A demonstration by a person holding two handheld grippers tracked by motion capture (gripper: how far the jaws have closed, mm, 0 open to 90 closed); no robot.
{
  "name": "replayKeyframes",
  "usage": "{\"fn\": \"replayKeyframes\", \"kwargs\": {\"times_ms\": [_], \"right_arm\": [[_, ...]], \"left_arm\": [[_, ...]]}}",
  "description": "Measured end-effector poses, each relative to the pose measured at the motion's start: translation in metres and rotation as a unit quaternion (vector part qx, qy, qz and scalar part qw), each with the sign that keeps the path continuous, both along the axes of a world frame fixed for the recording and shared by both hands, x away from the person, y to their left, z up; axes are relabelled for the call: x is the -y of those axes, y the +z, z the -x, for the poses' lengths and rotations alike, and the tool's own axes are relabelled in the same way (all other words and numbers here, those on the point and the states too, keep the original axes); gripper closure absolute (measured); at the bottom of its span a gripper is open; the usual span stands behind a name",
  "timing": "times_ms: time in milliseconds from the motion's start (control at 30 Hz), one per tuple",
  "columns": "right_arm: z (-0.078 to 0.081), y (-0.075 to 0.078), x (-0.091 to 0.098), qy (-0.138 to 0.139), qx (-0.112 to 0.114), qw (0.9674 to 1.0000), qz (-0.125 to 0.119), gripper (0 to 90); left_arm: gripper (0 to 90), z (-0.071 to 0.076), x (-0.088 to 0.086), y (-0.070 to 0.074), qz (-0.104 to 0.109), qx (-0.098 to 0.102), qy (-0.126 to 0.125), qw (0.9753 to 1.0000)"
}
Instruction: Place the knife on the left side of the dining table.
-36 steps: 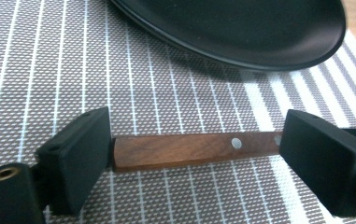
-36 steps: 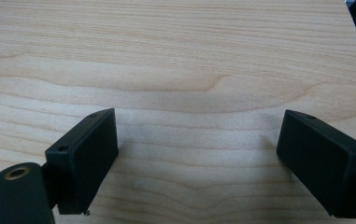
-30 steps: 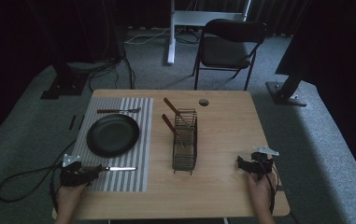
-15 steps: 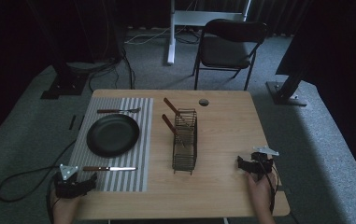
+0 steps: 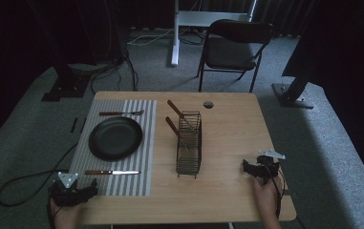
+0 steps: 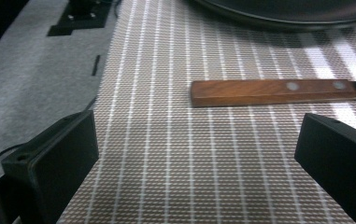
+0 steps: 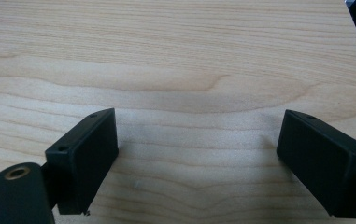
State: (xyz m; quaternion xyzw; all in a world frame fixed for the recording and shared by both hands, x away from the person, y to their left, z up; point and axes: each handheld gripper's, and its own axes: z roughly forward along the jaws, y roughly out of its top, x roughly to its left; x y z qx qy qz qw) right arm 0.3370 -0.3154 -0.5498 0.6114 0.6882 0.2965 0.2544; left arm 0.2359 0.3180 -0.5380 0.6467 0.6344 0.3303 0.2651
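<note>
A knife with a wooden handle lies on the striped placemat, in front of a black plate. A fork lies beyond the plate. My left gripper rests at the mat's near left corner. It is open, and the knife handle lies just ahead of its jaws, untouched. My right gripper sits near the table's right front. It is open over bare wood, with nothing between its jaws.
A black wire rack stands mid-table with two wooden-handled utensils leaning in it. There is a round hole in the tabletop at the back. A chair stands behind the table. Cables trail on the floor to the left.
My left gripper has drawn back from the knife's handle toward the table's near edge. The knife stays on the mat. The right gripper has not moved.
</note>
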Motion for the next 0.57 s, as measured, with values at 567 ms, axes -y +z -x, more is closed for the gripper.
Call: {"fn": "replayKeyframes", "kwargs": {"times_ms": [567], "right_arm": [[0.0000,0.0000,0.0000,0.000,0.000,1.0000,0.000,11.6]], "left_arm": [[0.2,0.0033,-0.0046,-0.0030,-0.010,0.007,0.044,0.9990]]}}
